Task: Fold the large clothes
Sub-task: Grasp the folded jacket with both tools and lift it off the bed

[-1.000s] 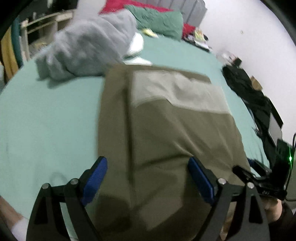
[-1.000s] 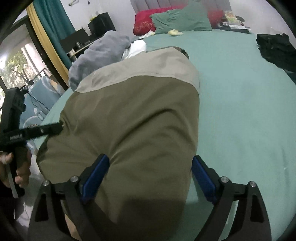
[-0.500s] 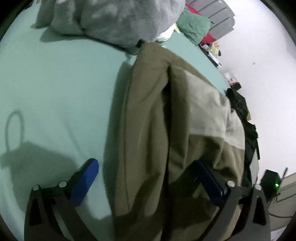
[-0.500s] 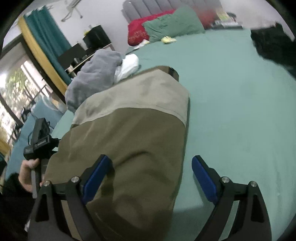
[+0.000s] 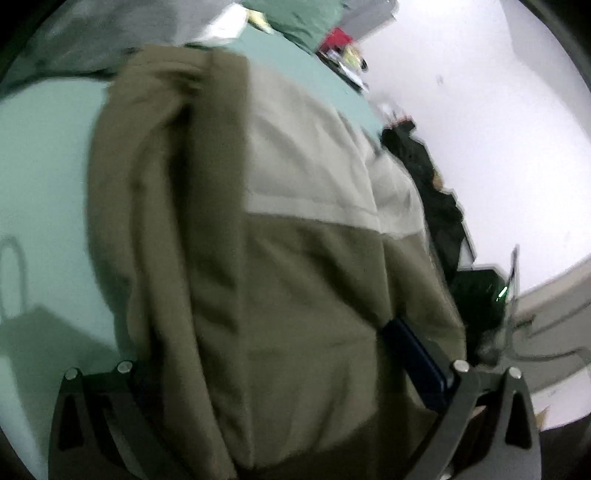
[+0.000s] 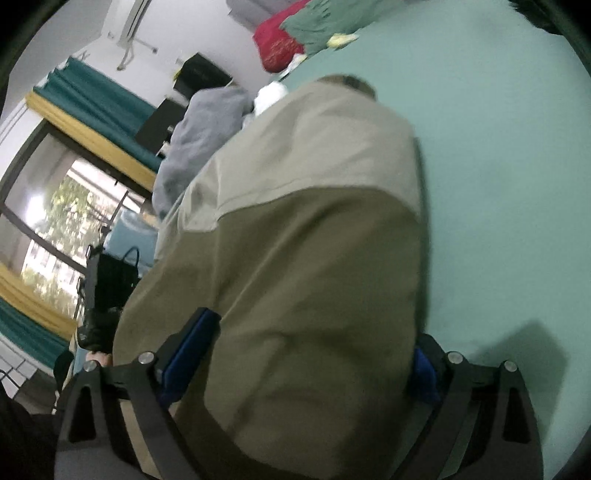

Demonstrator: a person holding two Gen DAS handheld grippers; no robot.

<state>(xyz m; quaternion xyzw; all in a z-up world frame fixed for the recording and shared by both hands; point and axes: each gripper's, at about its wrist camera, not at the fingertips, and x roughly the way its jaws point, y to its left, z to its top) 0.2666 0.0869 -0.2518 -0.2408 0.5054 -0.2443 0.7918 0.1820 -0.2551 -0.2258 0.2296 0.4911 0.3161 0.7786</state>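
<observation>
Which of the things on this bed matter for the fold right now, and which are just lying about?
In the job:
- olive garment, lying on the green bed
- left gripper, fingers wide, garment between them
- right gripper, fingers either side of the garment's near end

Lying about:
- grey clothing
- black clothing
- red pillow
- green pillow
</observation>
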